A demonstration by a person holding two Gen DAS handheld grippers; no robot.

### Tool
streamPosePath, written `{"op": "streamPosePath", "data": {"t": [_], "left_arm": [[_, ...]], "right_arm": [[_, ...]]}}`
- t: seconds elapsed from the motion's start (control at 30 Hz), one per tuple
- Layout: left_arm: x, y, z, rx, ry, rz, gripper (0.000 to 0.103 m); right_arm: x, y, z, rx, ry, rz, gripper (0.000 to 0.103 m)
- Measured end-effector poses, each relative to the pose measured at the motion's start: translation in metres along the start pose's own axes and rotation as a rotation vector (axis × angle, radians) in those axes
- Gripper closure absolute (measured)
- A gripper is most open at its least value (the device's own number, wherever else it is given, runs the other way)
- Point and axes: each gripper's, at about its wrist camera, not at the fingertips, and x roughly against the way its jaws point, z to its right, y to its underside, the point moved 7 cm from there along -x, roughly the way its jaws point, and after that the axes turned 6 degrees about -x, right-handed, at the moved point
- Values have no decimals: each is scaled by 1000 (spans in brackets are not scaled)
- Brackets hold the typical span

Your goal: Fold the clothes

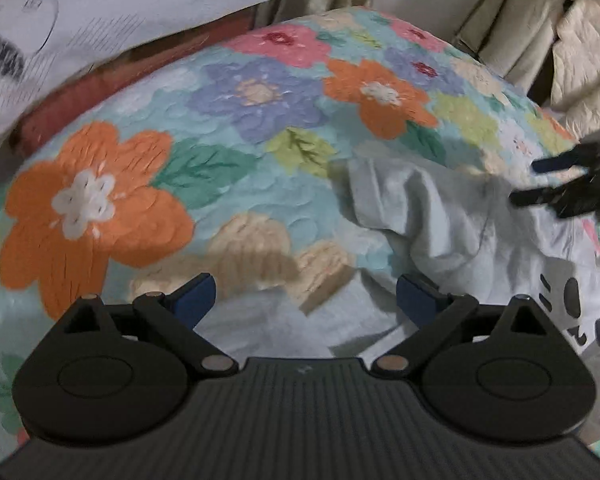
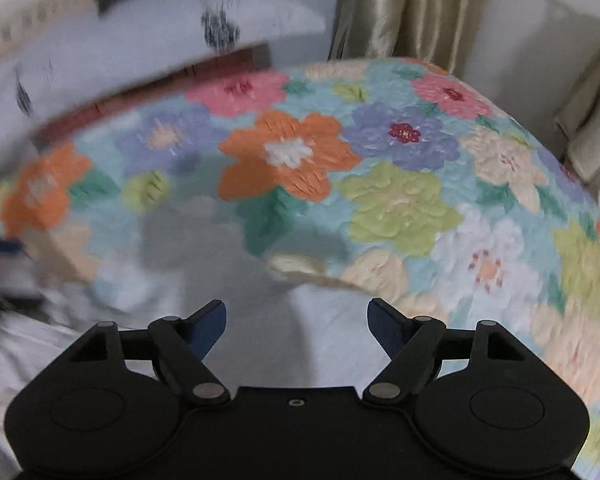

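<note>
A pale, white-grey garment (image 1: 452,232) with black printed marks lies crumpled on a floral quilt (image 1: 148,184). In the left wrist view my left gripper (image 1: 306,300) stands open just above the garment's near edge, nothing between its blue-padded fingers. The right gripper (image 1: 540,182) shows at the far right of that view, over the garment, its two fingers apart. In the right wrist view my right gripper (image 2: 298,326) is open above the same pale cloth (image 2: 268,320), holding nothing. The left part of that view is blurred.
The floral quilt (image 2: 400,200) covers a bed. A white pillow with black sketch print (image 1: 80,20) lies at the head. Olive curtains (image 2: 396,12) hang behind, and cream quilted bedding (image 1: 580,60) is stacked at the back right.
</note>
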Motion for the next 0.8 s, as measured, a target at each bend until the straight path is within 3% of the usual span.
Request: {"op": "streamPosePath", "data": {"t": [0.17,0.3,0.33,0.37,0.4,0.57,0.8], "left_arm": [[-7,4,-11,-18,-51,-25,4],[-12,6,-16,7,-63,-42,4],[-12,6,-17,4,-71,-42,4],[-13,7,-17,0,-77,-42,4],[-12,6,-16,-4,-82,-36,4],[-5,0,-15,-3,-99,13,4],[2,-10,-19,42,-89,86,4]], "right_arm": [[-48,-14,14,82,27,-92,21],[-58,-4,10,87,25,-89,26],[-60,0,9,88,24,-87,45],[-57,-1,6,89,35,-83,82],[-52,-1,2,103,60,-85,97],[-25,-27,16,167,211,23,101],[35,-68,92,16,417,174,102]]}}
